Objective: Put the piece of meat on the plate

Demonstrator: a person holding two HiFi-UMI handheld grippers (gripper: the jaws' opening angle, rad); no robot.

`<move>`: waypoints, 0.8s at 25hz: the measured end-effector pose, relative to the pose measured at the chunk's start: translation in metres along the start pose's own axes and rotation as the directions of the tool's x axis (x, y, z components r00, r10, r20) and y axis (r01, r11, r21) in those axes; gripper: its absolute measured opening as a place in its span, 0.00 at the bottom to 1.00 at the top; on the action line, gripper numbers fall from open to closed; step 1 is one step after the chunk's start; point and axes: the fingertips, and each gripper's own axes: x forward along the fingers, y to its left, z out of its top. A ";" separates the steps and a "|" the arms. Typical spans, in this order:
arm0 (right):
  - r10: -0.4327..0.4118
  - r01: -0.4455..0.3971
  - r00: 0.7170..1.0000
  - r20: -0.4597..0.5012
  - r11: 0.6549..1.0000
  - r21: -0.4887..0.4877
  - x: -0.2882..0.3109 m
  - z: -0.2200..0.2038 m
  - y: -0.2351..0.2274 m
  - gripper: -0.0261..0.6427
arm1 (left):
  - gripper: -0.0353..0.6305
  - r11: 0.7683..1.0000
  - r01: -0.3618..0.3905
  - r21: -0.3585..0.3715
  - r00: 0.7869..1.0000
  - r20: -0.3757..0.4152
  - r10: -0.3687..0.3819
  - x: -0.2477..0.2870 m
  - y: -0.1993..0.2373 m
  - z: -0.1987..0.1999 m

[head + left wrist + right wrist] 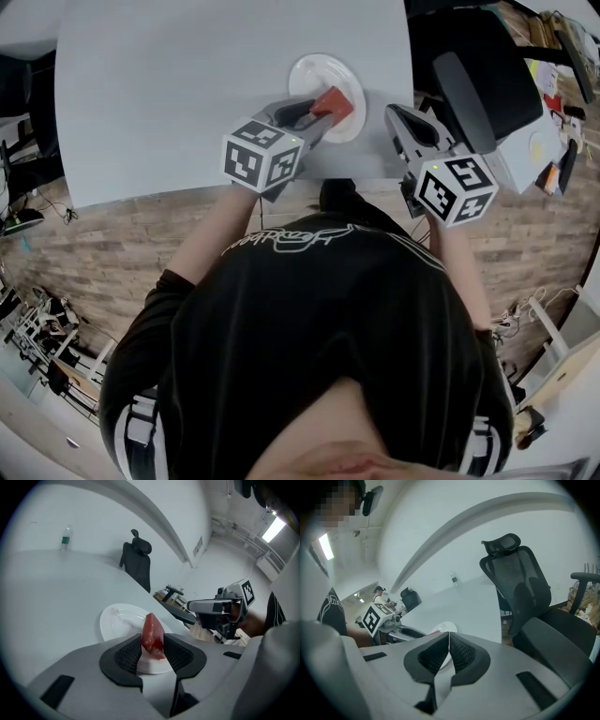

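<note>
The red piece of meat [330,101] [152,637] stands upright between the pads of my left gripper [323,111] [152,651], both pads touching its sides. It hangs just over the near edge of the white plate [314,73] [117,618], which sits on the white table [187,84]. My right gripper [398,117] [449,656] hovers to the right of the plate near the table's front corner. Its pads are pressed together with nothing between them. The plate's rim [445,627] shows just beyond them.
A black office chair [478,84] [520,583] stands right of the table, close to my right gripper. Another chair [137,559] is at the table's far side, and a small water bottle [66,538] stands far back on it. The table's front edge [187,192] is near my body.
</note>
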 end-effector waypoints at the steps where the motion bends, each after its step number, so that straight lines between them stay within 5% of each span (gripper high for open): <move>1: 0.000 0.000 1.000 -0.001 1.000 0.000 0.000 0.000 -0.001 0.05 | 0.27 1.000 -0.005 0.000 1.000 0.000 0.005 0.000 0.001 0.000; 20: 0.035 -0.035 0.999 -0.018 0.999 -0.015 0.000 -0.005 0.001 0.05 | 0.31 0.999 -0.051 -0.014 0.998 0.031 0.051 -0.002 0.005 0.002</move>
